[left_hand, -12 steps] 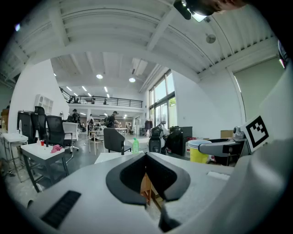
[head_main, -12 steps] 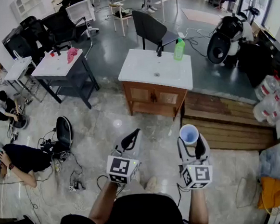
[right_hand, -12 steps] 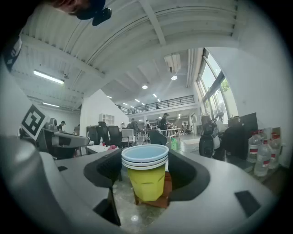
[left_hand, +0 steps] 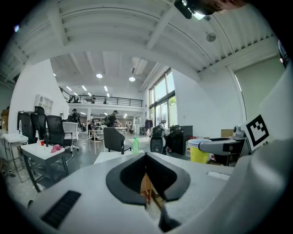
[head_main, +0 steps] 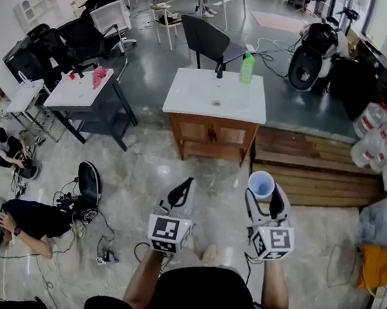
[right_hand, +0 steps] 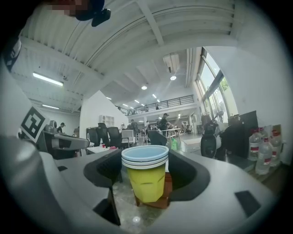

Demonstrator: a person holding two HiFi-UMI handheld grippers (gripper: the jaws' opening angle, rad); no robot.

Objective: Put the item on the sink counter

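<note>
A stack of paper cups (head_main: pixel 260 184), yellow with pale blue rims (right_hand: pixel 145 180), stands upright between the jaws of my right gripper (head_main: pixel 264 193), which is shut on it (right_hand: pixel 145 170). My left gripper (head_main: pixel 182 194) hangs beside it, shut with nothing in it (left_hand: pixel 147 177). Both are held over the marble floor, well short of the sink counter (head_main: pixel 192 94). That counter is a white top with a basin on a wooden cabinet, straight ahead (left_hand: pixel 109 157). A black faucet (head_main: pixel 220 68) and a green bottle (head_main: pixel 247 67) stand at its far edge.
A white table (head_main: pixel 75 93) with a pink cloth stands left of the counter, a black chair (head_main: pixel 206 39) behind it. A wooden platform (head_main: pixel 311 168) lies to the right. People (head_main: pixel 25 220) crouch on the floor at left among cables. Water bottles (head_main: pixel 372 136) stand far right.
</note>
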